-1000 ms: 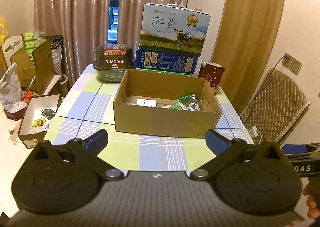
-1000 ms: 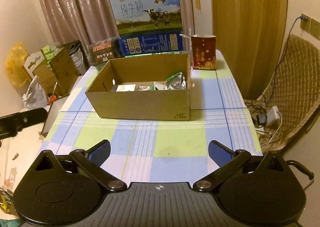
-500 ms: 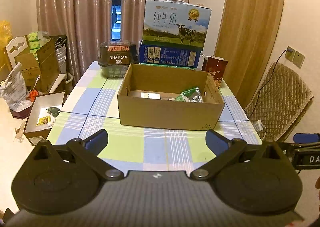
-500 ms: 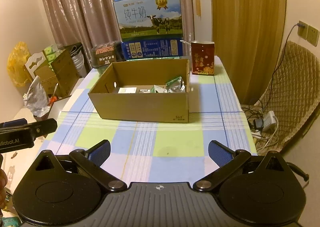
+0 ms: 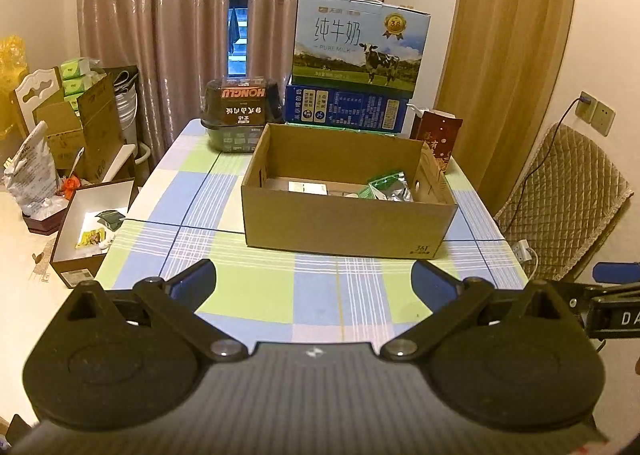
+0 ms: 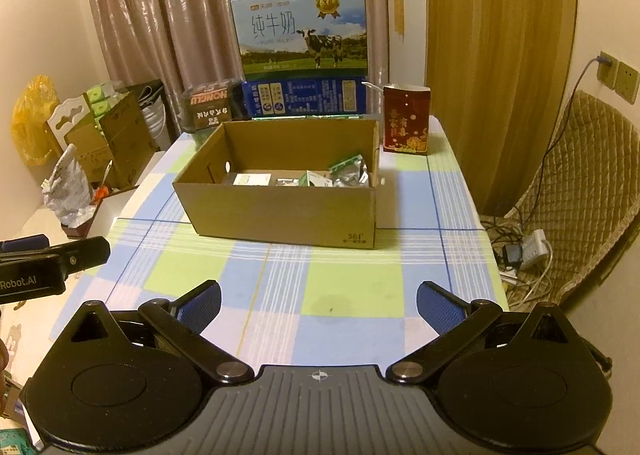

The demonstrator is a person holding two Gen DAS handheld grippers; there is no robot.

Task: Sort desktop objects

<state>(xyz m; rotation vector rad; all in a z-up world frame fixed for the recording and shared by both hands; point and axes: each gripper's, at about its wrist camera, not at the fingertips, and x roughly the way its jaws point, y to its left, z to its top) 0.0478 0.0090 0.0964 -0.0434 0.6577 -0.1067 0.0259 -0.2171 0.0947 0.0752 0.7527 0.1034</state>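
Note:
An open cardboard box (image 5: 348,225) (image 6: 280,215) stands mid-table on the checked tablecloth (image 5: 248,291) (image 6: 352,279). It holds several small packets, among them a green-and-silver pouch (image 5: 388,189) (image 6: 350,171) and a white packet (image 5: 306,187) (image 6: 252,179). My left gripper (image 5: 314,283) is open and empty, held back over the table's near edge. My right gripper (image 6: 318,301) is open and empty too, beside it to the right.
A milk carton (image 5: 360,43) sits on a blue carton (image 5: 344,109) at the table's far end, with a dark HONGLU container (image 5: 240,115) to the left and a red gift bag (image 6: 406,119) to the right. Boxes (image 5: 88,227) lie on the floor left; a quilted chair (image 6: 580,175) stands right.
Both grippers have drawn back and up from the box, so more of the table shows. Both stay open and empty.

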